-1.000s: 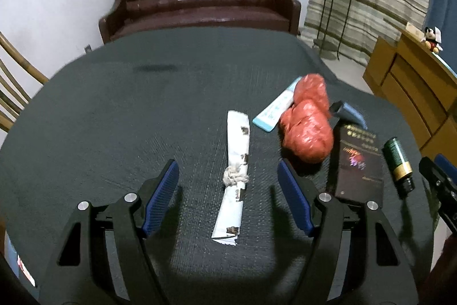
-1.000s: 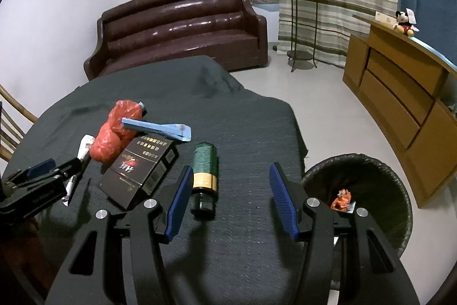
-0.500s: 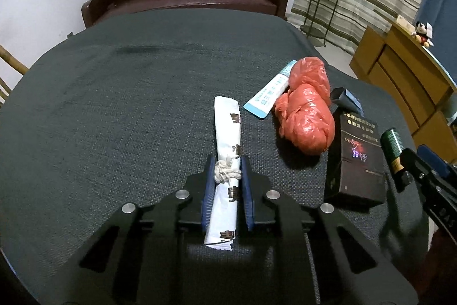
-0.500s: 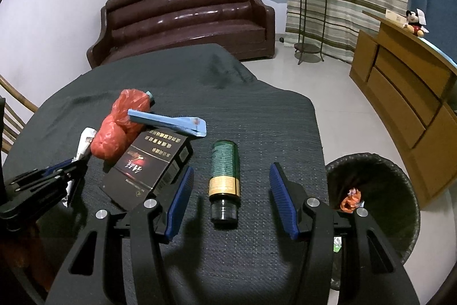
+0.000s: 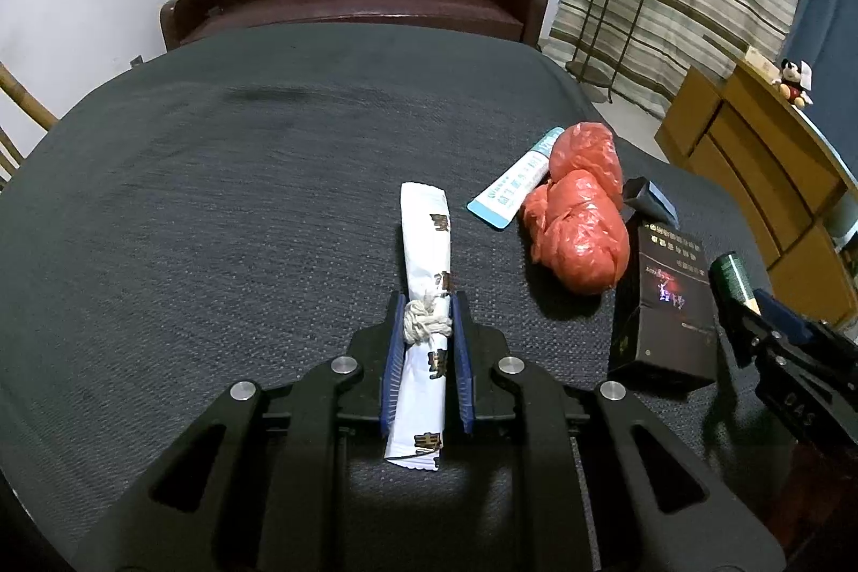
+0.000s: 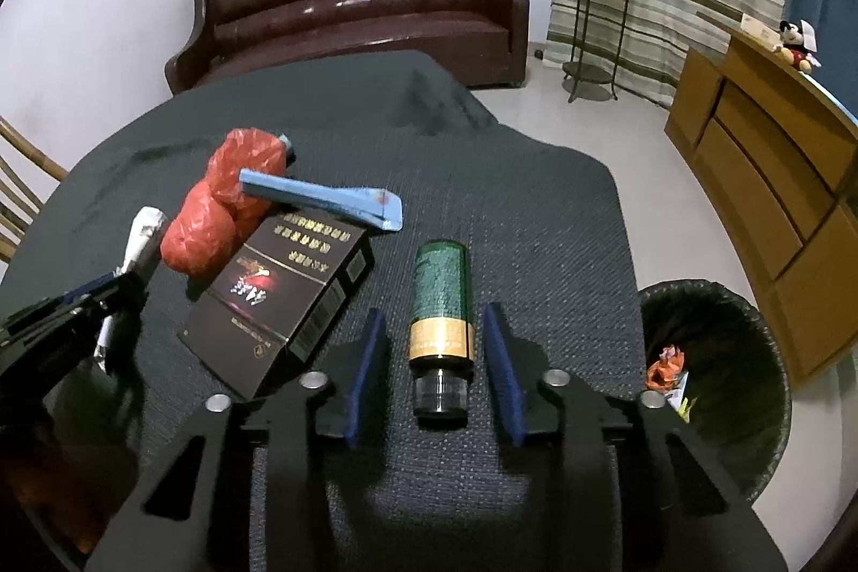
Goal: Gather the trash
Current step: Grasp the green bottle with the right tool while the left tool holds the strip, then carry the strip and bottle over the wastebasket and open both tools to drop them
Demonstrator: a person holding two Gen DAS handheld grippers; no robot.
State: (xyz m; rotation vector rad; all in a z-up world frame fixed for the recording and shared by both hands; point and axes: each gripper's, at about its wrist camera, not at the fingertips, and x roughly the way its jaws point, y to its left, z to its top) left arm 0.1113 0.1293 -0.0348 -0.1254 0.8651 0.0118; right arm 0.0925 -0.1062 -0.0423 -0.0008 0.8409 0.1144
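The white knotted paper wrapper (image 5: 426, 304) is clamped by the left hand-held gripper (image 5: 426, 331). The green cylindrical bottle (image 6: 441, 304) is straddled, untouched, by the spread right hand-held gripper (image 6: 435, 347).

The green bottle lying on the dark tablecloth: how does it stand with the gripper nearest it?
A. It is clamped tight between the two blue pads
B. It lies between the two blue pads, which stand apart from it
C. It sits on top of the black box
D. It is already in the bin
B: the green bottle lies on the cloth between the right gripper's open pads, with a gap on both sides.
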